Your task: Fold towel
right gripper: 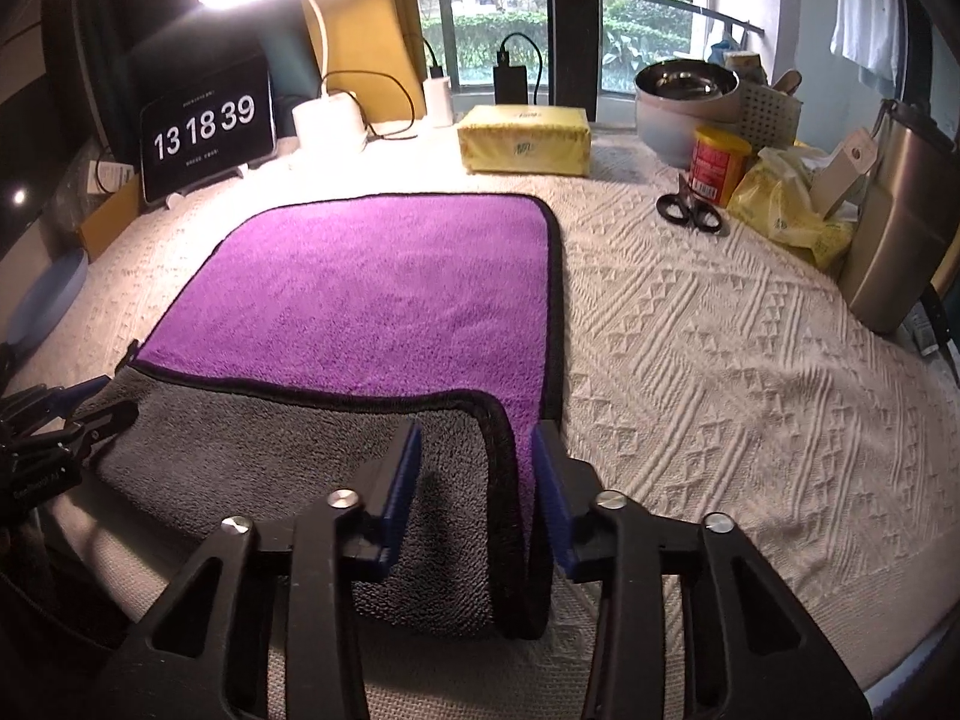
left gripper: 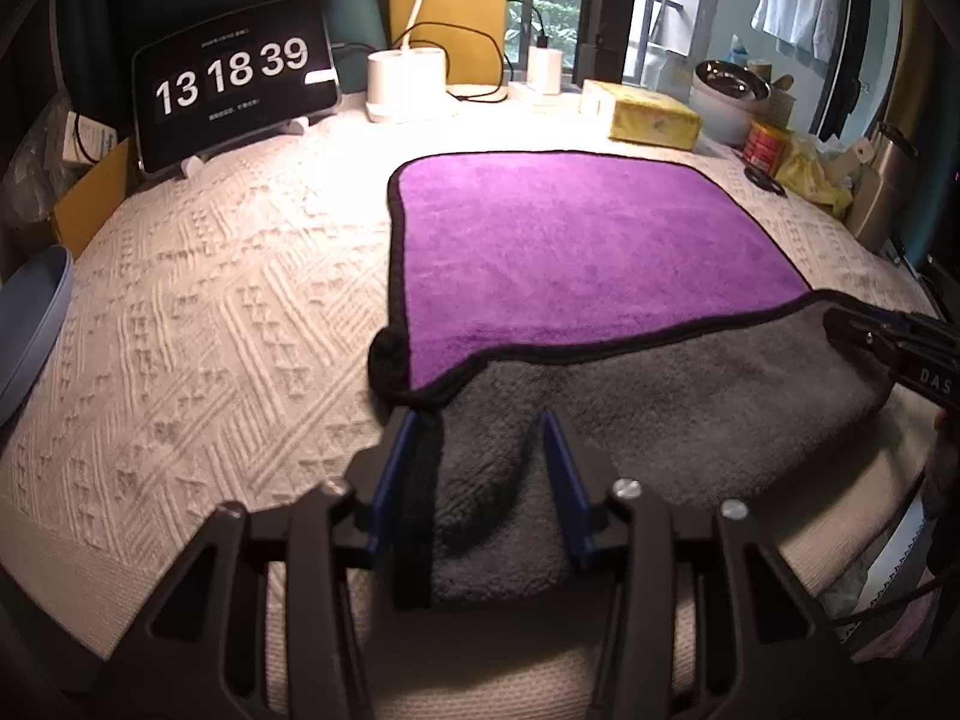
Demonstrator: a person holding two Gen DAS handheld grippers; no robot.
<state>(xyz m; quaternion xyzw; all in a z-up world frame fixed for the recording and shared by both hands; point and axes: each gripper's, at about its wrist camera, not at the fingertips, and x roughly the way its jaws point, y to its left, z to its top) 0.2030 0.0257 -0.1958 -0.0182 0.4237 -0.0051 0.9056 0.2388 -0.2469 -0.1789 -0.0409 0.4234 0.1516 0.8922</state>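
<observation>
Left wrist view, left gripper (left gripper: 480, 426) wide astride towel (left gripper: 558, 240) near edge, right gripper (right gripper: 474, 438) likewise, bedspread (right gripper: 720, 330) bare alongside.

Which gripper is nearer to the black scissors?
Right. The right gripper is at the towel's near corner on the scissors' side; the left gripper is at the opposite near corner, the towel's width farther.
</observation>
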